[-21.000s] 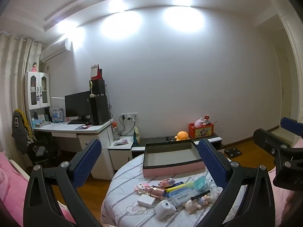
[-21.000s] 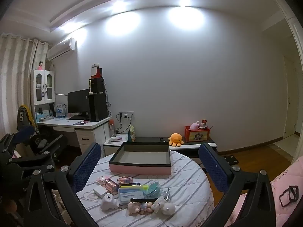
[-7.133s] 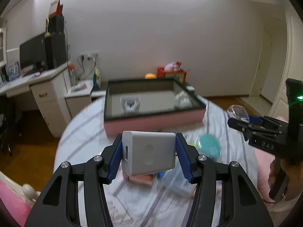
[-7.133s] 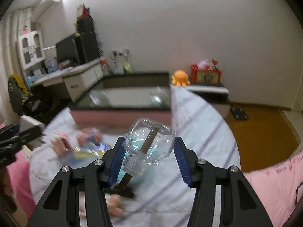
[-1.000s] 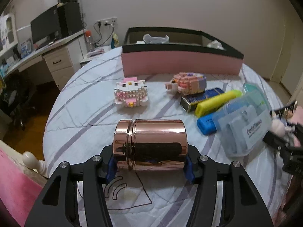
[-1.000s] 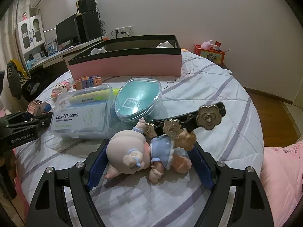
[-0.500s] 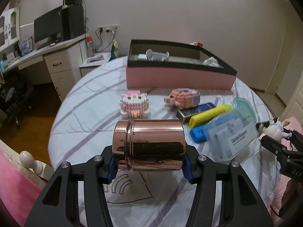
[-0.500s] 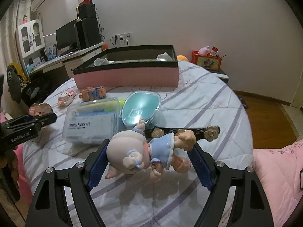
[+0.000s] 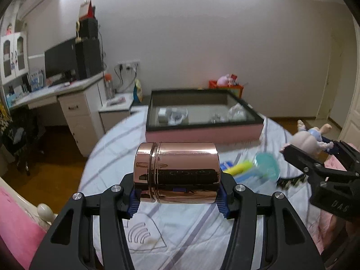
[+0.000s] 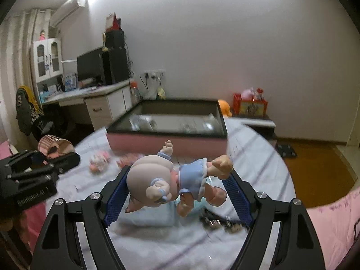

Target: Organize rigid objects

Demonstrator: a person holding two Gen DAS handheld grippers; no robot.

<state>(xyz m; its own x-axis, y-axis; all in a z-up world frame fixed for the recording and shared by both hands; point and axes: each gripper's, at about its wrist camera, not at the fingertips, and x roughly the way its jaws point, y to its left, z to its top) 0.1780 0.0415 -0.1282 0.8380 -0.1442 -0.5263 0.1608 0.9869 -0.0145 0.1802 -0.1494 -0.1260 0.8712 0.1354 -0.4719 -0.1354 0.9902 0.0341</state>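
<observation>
Left gripper: fingers pressed against both ends of a rose-gold metal canister, which lies sideways between the blue pads and is held above the striped tablecloth, clear of the surface. In the right wrist view the same canister shows at the far left, in that gripper's grasp.

Right gripper: pinching a small doll in a blue dress, head to the left pad, legs toward the right pad, held off the table. The left wrist view confirms the doll raised at the right edge of the frame.

Pink box with black rim: open, at the far side of the round table, ahead of both grippers. It holds several pale items; blur prevents identification, though one is probably a clear bottle.

On the cloth between grippers and box: a teal lidded case, a yellow marker, a black hair clip and two small block figures, all blurred.
</observation>
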